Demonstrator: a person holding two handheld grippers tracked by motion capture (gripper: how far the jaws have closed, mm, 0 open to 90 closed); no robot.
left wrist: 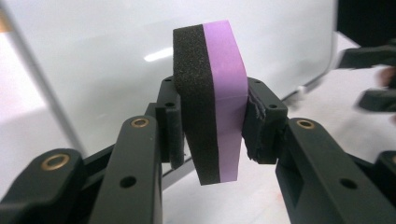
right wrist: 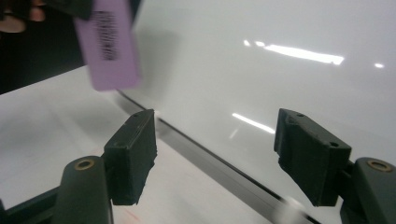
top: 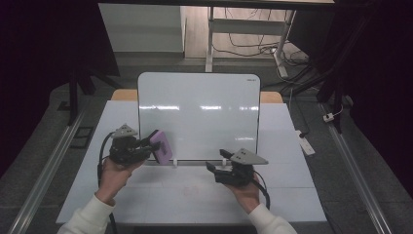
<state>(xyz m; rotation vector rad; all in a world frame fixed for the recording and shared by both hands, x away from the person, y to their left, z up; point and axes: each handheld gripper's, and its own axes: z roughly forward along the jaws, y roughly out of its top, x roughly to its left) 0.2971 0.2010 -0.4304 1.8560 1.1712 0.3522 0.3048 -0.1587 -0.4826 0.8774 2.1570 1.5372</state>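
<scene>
The left gripper (top: pixel 146 144) is clamped on an eraser (top: pixel 161 146), a block with a purple plastic back and a black foam face. In the left gripper view the eraser (left wrist: pixel 212 107) stands upright between the two pads, one pad pressing on the foam side and the other on the purple side. It is held above the white table (top: pixel 146 195), off its surface, just in front of the lower left corner of the whiteboard (top: pixel 199 114); whether the foam touches the board is hard to tell from the high view.

The whiteboard stands upright across the middle of the table, tilted slightly back, its lower edge resting in small white clips.

The right gripper (top: pixel 216 165) is held near the lower right part of the board, pointing left. In the right gripper view its jaws stand apart with nothing between them, and beyond them are the board's bottom edge and the table. The purple back of the eraser (right wrist: pixel 109 46), bearing a printed barcode label, shows at the upper left of that view.

A faint reddish mark (top: pixel 190 191) lies on the table between the two hands.
</scene>
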